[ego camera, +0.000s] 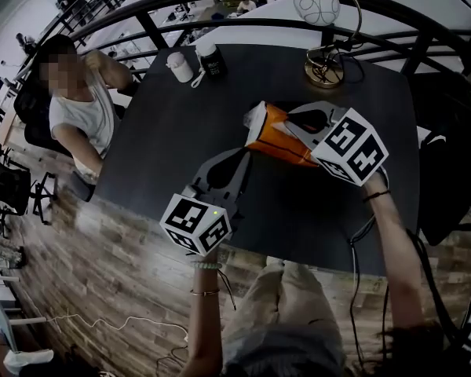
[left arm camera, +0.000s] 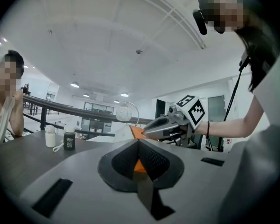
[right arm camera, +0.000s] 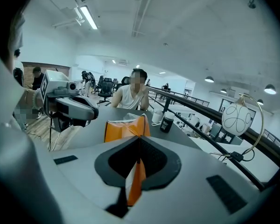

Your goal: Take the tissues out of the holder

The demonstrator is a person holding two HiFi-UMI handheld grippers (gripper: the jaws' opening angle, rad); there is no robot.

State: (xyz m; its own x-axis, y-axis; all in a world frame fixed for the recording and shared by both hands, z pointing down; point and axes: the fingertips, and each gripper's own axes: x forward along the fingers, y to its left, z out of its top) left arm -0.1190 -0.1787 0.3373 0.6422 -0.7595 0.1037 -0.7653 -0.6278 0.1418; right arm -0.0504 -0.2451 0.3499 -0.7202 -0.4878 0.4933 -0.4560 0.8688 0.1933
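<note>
An orange tissue holder (ego camera: 276,138) is held over the dark table (ego camera: 173,155) near its middle, with white tissue (ego camera: 256,118) showing at its left end. My left gripper (ego camera: 247,150) reaches up from the near side and is shut on the holder's lower left corner; orange fabric (left arm camera: 139,166) shows between its closed jaws. My right gripper (ego camera: 295,129) comes in from the right and is shut on the holder's other end. In the right gripper view the orange holder (right arm camera: 123,129) stands just past the closed jaws, a strip of it pinched between them.
At the table's far left stand a white cup (ego camera: 179,65) and a dark bottle (ego camera: 213,60). A globe lamp (ego camera: 318,5) with a brass base stands at the far right. A person (ego camera: 82,108) sits at the table's left side. Dark railings run behind.
</note>
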